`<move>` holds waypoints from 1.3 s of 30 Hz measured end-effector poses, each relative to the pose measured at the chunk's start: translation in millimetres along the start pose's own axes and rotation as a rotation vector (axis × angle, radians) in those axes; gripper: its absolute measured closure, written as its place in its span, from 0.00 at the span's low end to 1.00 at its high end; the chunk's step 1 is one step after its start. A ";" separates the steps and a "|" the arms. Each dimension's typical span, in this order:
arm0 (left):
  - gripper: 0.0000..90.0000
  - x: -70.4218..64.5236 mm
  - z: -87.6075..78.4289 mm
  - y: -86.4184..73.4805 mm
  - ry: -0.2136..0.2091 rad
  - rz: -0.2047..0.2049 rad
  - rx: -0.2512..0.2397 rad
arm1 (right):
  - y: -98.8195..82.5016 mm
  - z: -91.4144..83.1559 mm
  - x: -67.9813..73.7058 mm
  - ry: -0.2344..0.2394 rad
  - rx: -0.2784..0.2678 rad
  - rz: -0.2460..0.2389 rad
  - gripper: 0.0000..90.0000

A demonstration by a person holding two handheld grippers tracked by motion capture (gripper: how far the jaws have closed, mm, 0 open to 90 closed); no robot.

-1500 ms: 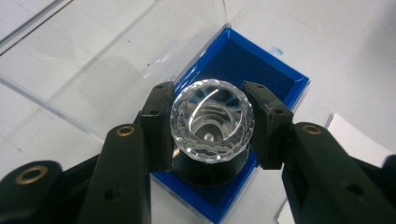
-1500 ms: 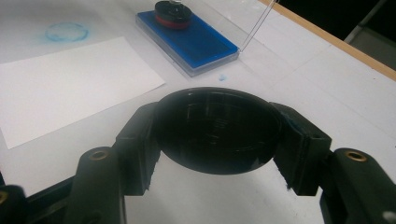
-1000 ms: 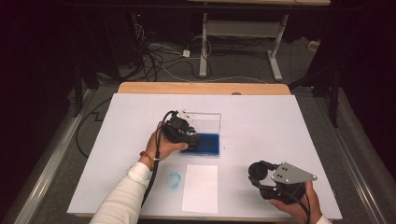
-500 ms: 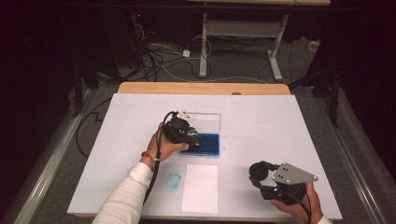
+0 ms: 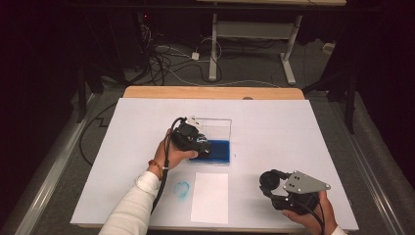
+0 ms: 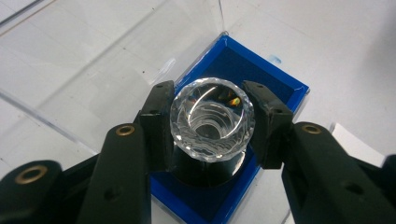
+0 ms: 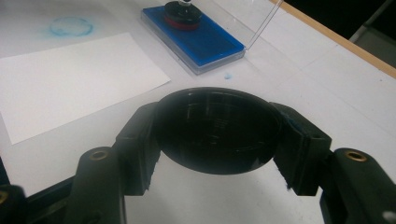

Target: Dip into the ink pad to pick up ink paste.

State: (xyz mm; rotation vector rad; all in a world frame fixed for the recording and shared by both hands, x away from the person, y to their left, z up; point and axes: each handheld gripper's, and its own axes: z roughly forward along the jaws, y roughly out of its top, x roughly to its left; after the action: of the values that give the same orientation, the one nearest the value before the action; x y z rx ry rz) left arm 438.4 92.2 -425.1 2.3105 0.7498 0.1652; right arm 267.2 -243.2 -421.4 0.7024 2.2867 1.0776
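Note:
A stamp with a clear faceted knob [image 6: 212, 122] and a black body stands on the blue ink pad [image 6: 275, 84] of an open clear case. My left gripper [image 6: 210, 116] is shut on the knob, one pad on each side. In the high view the left gripper [image 5: 201, 148] sits over the pad [image 5: 221, 151] at mid-table. My right gripper [image 7: 217, 130] is shut on a round black cap [image 7: 215, 140], held just above the table near the front right [image 5: 270, 182]. From there the stamp [image 7: 182, 16] shows a red band.
A white sheet of paper [image 5: 210, 197] lies near the front edge, with a blue ring print [image 5: 182, 188] on the table to its left. The case's clear lid [image 5: 215, 128] stands up behind the pad. A wooden strip [image 5: 210, 92] runs along the table's far edge.

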 end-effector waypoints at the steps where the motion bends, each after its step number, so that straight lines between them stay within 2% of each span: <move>1: 0.61 -0.1 0.2 0.1 0.000 -0.001 -0.001 | 0.0 0.0 -0.1 0.000 0.000 0.000 0.42; 11: 0.61 0.2 1.0 0.1 -0.002 -0.004 -0.004 | -0.1 -0.6 -0.1 -0.001 -0.001 -0.003 0.42; 22: 0.61 -0.4 -4.4 0.1 0.014 -0.013 0.003 | 1.0 -0.7 -1.7 -0.003 -0.007 0.000 0.42; 26: 0.61 -0.8 -18.6 1.0 0.010 -0.005 -0.042 | 0.7 -0.6 -3.8 -0.005 -0.009 0.008 0.42; 31: 0.61 -0.5 -38.3 1.2 0.027 0.006 -0.078 | 1.4 -0.2 -4.1 -0.007 -0.011 0.012 0.42; 39: 0.61 -4.2 -68.8 -7.2 0.029 0.019 -0.135 | 1.0 2.6 -4.3 -0.001 -0.004 0.012 0.42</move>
State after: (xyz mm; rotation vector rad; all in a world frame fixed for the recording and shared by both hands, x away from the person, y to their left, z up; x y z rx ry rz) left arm 410.0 134.0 -377.7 2.1920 0.7093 0.2514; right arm 272.2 -244.1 -421.1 0.7161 2.2816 1.0869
